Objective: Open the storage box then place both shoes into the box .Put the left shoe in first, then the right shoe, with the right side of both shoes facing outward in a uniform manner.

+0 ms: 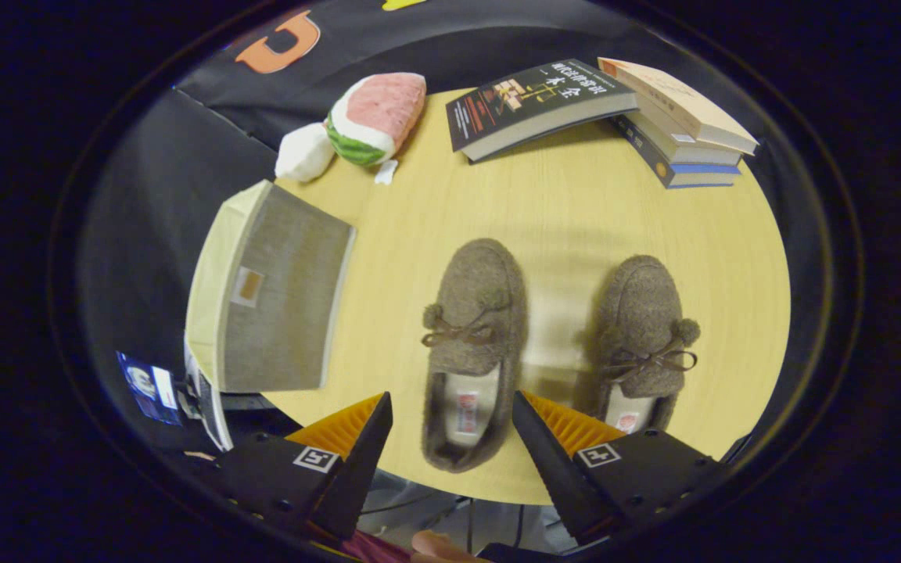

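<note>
Table (pixel 576 211), two shoes (pixel 472 328), gripper (pixel 452 418) spread

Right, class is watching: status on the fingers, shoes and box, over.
Gripper fingers open, straddling heel of left brown felt slipper. Right brown felt slipper beside it. Grey fabric storage box beyond, lid shut. Nothing between.

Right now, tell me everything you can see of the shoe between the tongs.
The near shoe is a brown, felt-like moccasin slipper with a thin bow and a small pompom on its top. Its pale lining carries a label. It lies sole-down on the wooden table, toe pointing away, heel between the open tongs, which do not touch it. The second shoe lies apart beside it.
</note>
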Available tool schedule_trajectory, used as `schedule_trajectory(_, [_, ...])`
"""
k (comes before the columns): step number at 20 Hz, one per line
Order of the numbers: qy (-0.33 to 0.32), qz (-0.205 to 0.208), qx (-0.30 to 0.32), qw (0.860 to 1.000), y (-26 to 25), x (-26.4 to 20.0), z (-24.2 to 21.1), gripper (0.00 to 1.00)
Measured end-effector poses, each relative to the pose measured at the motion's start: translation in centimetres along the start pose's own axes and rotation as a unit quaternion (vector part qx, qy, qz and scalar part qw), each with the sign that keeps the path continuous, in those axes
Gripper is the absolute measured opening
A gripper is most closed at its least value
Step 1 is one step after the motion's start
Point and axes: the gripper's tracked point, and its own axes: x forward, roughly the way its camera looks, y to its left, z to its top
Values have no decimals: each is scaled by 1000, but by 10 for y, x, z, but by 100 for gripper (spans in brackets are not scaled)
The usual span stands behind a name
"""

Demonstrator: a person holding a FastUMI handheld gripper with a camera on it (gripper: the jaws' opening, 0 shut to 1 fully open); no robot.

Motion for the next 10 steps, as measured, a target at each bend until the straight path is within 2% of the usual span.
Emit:
schedule_trajectory(2, [10,-47,-27,998,-22,12,-4,92])
schedule_trajectory(4, [13,-76,-29,997,-36,23,-2,86])
schedule_trajectory(9, [27,-94,5,995,-46,43,-2,71])
schedule_trajectory(10, [27,-91,11,995,-45,46,-2,65])
